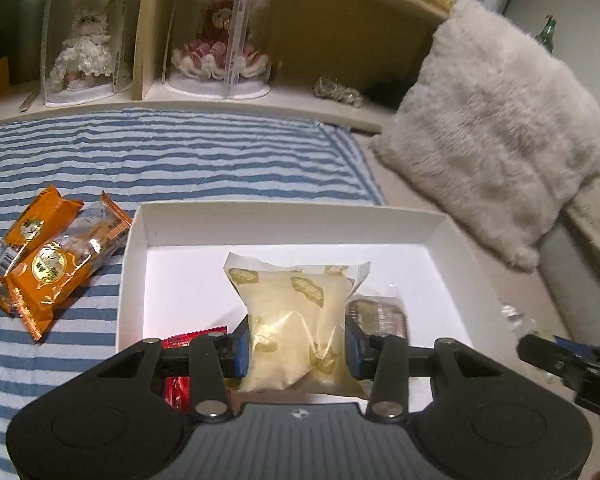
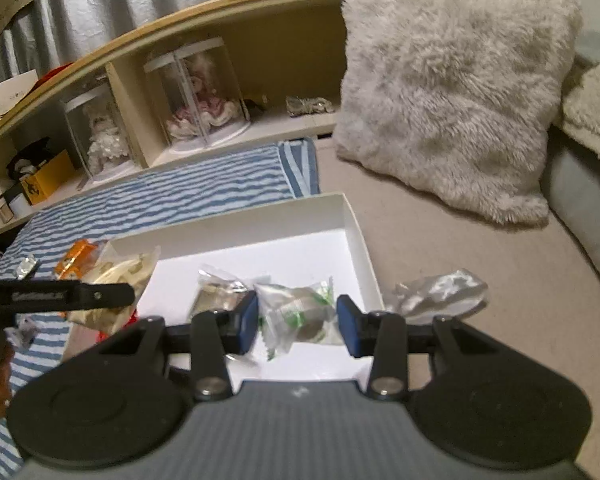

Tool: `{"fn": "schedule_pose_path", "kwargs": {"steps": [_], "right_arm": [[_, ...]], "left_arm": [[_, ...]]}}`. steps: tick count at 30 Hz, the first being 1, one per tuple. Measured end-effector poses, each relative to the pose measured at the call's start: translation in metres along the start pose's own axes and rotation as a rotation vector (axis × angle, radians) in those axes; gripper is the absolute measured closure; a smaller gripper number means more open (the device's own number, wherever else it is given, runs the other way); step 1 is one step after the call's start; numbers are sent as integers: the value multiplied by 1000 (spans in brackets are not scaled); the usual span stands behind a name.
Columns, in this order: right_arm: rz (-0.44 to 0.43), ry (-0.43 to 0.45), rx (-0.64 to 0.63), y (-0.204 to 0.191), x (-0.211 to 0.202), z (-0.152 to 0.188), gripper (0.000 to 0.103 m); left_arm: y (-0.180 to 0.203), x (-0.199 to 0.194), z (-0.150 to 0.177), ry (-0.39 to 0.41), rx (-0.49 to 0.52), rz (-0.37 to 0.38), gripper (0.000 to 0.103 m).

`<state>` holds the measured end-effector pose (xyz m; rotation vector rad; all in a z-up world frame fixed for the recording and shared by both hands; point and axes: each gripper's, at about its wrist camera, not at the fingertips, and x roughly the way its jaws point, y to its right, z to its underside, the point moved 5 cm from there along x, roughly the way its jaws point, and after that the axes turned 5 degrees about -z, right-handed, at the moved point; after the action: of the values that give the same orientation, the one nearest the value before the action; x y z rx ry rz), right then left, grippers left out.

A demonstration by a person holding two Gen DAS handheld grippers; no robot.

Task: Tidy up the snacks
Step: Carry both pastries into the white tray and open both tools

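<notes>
While left gripper (image 1: 296, 346) pinches a yellow packet (image 1: 296, 320) over the white box (image 1: 288, 224), right gripper (image 2: 297, 322) seemingly brackets a green-printed packet (image 2: 300, 312).

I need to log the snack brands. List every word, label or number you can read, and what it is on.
None can be read for certain.
Orange snack packets: round gold emblem and barcode, characters blurred.
Pale yellow packet in the left gripper: green label patches, print too small.
Green-and-clear packet between the right gripper fingers: blurred.

box (image 1: 284, 222) white | blanket (image 1: 180, 152) blue-white striped | packets (image 1: 48, 264) orange (gold emblems)
</notes>
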<state>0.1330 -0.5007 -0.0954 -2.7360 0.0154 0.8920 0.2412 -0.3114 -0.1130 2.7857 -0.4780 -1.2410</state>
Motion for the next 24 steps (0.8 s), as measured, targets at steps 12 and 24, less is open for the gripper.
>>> {"fn": "schedule_pose_path", "kwargs": {"steps": [12, 24], "right_arm": [[-15, -59, 6, 20, 36, 5, 55], [3, -48, 19, 25, 55, 0, 49]], "left_arm": [[6, 42, 8, -53, -21, 0, 58], [-2, 43, 12, -77, -99, 8, 57]]}}
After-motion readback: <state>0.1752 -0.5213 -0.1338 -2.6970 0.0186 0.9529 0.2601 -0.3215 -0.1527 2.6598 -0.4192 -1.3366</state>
